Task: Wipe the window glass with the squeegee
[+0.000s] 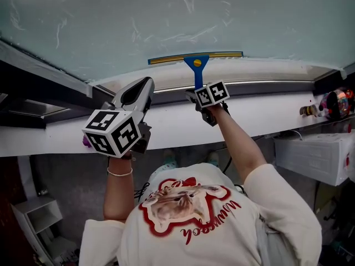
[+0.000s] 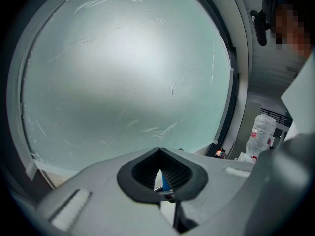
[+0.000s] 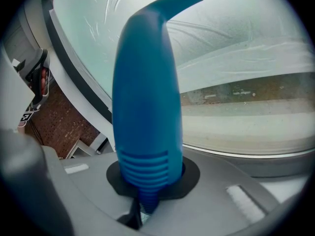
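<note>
The squeegee point(image 1: 195, 58) has a blue handle point(image 3: 145, 107) and a long yellow-edged blade that lies flat against the bottom of the frosted window glass point(image 1: 166, 15). My right gripper point(image 1: 198, 91) is shut on the handle's ribbed end, just below the blade; its jaws point(image 3: 147, 181) clamp the handle from both sides. My left gripper point(image 1: 147, 83) is held up to the left of the squeegee, near the white frame and apart from the glass point(image 2: 123, 73). It point(image 2: 160, 154) is shut, with nothing clearly held. Streaks show on the glass point(image 3: 236, 28).
A white sill point(image 1: 266, 121) and a dark frame strip run under the glass. Small items point(image 1: 333, 103) stand at the sill's right end, a white box point(image 1: 316, 157) below them. A white shelf point(image 1: 33, 212) is at lower left. A plastic bag point(image 2: 261, 132) is off to the right.
</note>
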### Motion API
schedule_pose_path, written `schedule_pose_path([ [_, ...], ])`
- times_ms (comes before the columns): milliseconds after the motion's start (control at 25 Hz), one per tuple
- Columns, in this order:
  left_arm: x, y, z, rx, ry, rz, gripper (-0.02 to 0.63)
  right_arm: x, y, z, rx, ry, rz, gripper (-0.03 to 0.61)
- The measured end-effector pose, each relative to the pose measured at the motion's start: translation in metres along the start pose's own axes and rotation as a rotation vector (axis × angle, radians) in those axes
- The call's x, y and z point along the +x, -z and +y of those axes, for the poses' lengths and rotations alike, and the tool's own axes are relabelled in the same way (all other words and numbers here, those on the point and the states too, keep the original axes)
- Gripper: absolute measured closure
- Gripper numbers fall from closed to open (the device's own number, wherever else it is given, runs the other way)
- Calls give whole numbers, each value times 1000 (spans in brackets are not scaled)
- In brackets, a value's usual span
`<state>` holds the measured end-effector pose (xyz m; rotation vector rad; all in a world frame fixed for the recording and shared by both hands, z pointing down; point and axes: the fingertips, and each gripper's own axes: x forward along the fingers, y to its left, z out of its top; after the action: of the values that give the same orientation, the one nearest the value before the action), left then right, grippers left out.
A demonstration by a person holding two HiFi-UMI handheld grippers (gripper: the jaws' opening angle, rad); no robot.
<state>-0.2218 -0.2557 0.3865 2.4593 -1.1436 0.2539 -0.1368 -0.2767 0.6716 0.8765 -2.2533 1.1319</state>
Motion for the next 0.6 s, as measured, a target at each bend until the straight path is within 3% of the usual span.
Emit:
schedule_pose_path([
  [600,-4,7,2,11,-13,22,614,10,17,-14,-2,24,42,540],
])
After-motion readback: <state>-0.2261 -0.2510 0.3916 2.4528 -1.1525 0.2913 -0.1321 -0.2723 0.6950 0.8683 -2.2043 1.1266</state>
